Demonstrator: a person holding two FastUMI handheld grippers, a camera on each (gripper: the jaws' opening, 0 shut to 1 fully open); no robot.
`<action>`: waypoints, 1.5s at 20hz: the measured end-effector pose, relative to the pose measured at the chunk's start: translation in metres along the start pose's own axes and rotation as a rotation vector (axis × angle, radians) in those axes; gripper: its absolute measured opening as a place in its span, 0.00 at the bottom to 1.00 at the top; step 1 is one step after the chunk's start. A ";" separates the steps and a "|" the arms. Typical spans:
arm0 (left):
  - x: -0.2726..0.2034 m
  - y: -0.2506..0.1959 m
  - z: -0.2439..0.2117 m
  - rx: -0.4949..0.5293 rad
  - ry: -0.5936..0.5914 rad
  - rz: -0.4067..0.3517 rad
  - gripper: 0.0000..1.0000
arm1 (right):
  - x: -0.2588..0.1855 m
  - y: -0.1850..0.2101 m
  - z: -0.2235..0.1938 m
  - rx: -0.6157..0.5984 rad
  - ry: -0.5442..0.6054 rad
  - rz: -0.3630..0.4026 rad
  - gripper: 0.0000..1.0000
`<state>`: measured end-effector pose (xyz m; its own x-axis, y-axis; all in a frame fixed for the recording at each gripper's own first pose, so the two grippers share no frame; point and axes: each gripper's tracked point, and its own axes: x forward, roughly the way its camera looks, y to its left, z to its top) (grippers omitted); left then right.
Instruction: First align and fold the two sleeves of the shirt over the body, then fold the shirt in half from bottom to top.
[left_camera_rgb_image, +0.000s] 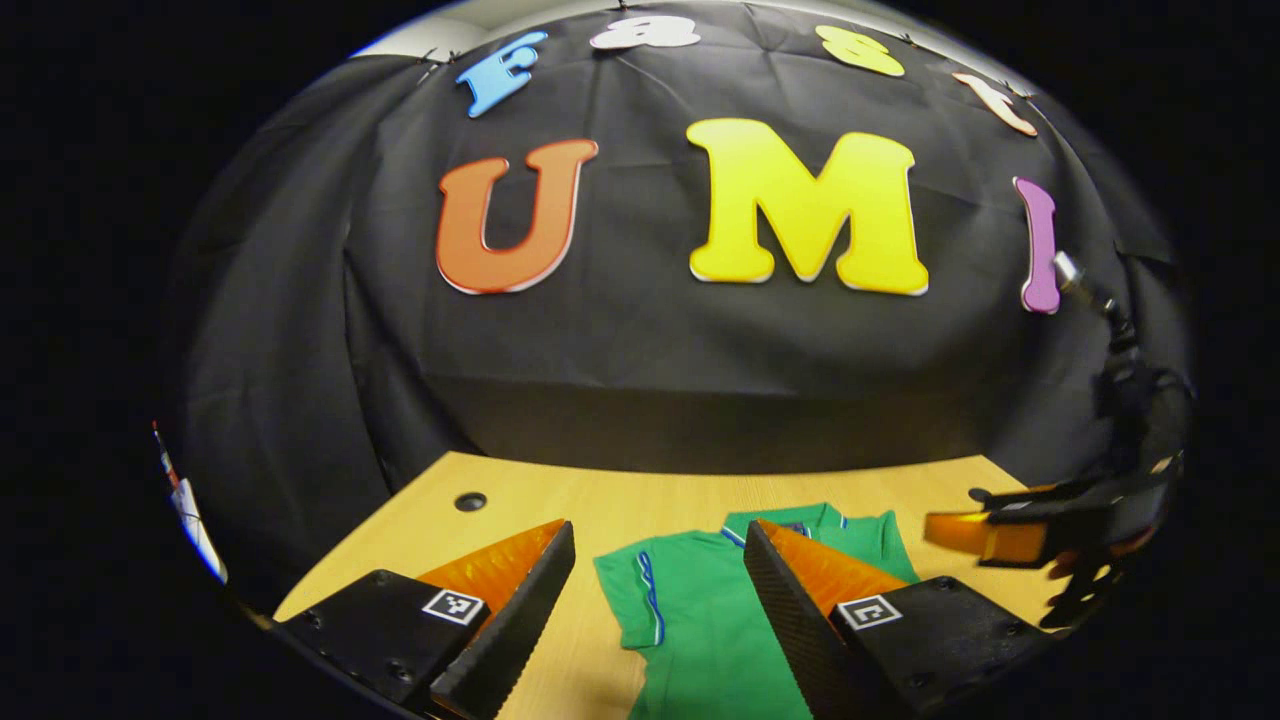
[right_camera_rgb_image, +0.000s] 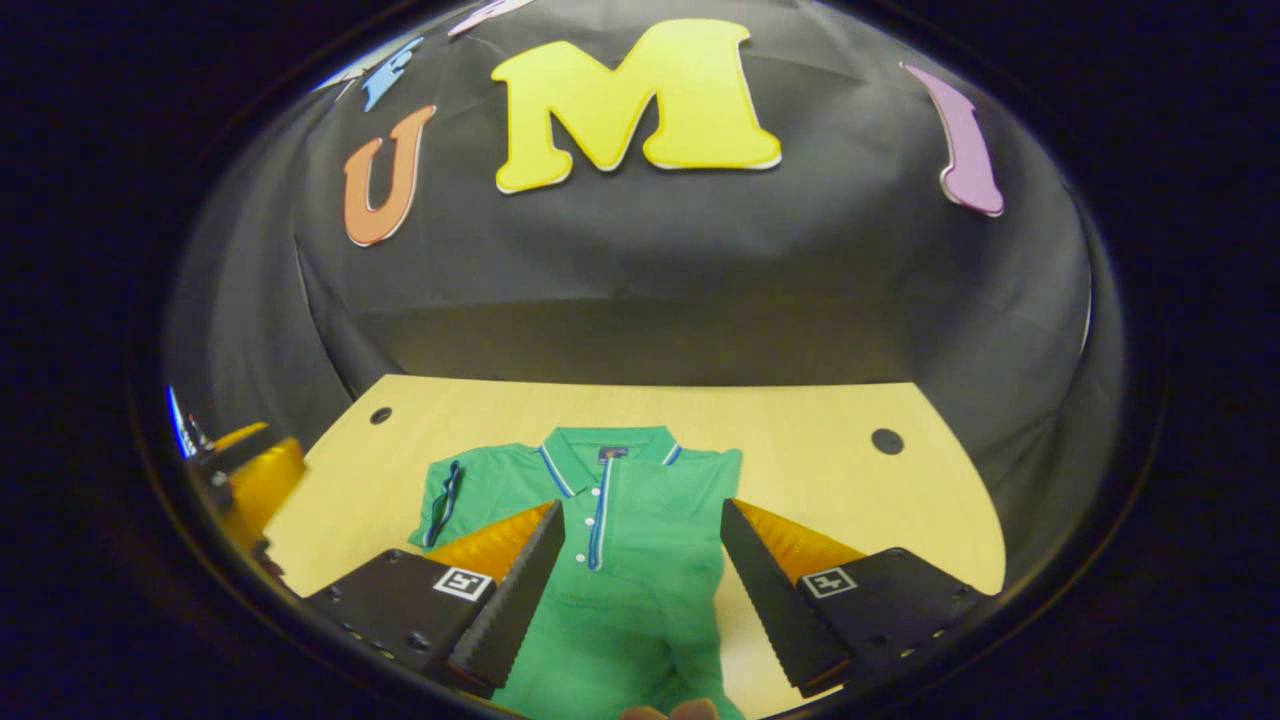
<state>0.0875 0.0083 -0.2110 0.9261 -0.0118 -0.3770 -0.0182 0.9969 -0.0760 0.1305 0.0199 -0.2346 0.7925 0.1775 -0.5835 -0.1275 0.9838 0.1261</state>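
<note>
Green shirt (right_camera_rgb_image: 610, 520) flat on the wooden table (right_camera_rgb_image: 820, 450), collar toward the wall, left tool (left_camera_rgb_image: 660, 590) open above it, right tool (right_camera_rgb_image: 640, 570) open, holding nothing.

Green polo shirt (right_camera_rgb_image: 640, 540) with blue-white trim, flat, face-up on the bench (right_camera_rgb_image: 820, 450), collar toward the far edge.

In the left gripper view, the left gripper (left_camera_rgb_image: 660, 590) hides part of the green shirt (left_camera_rgb_image: 700, 610), whose lower body runs off the bottom edge. In the right gripper view, the shirt (right_camera_rgb_image: 620, 590) is likewise cut off below, and the other gripper (right_camera_rgb_image: 245, 480), left of the shirt, is clipped and blurred.
</note>
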 end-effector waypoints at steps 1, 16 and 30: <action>0.013 -0.002 -0.016 -0.026 0.036 -0.002 1.00 | -0.013 -0.006 -0.004 0.000 0.000 -0.011 0.96; 0.123 0.032 -0.138 0.014 0.267 0.022 0.92 | -0.052 -0.085 -0.069 0.051 0.119 -0.154 0.96; 0.116 0.036 -0.108 -0.066 0.236 -0.059 0.07 | -0.043 -0.072 -0.069 0.079 0.108 -0.121 0.96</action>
<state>0.1542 0.0347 -0.3569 0.8130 -0.0952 -0.5745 0.0012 0.9868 -0.1618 0.0650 -0.0572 -0.2742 0.7301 0.0638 -0.6803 0.0152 0.9939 0.1096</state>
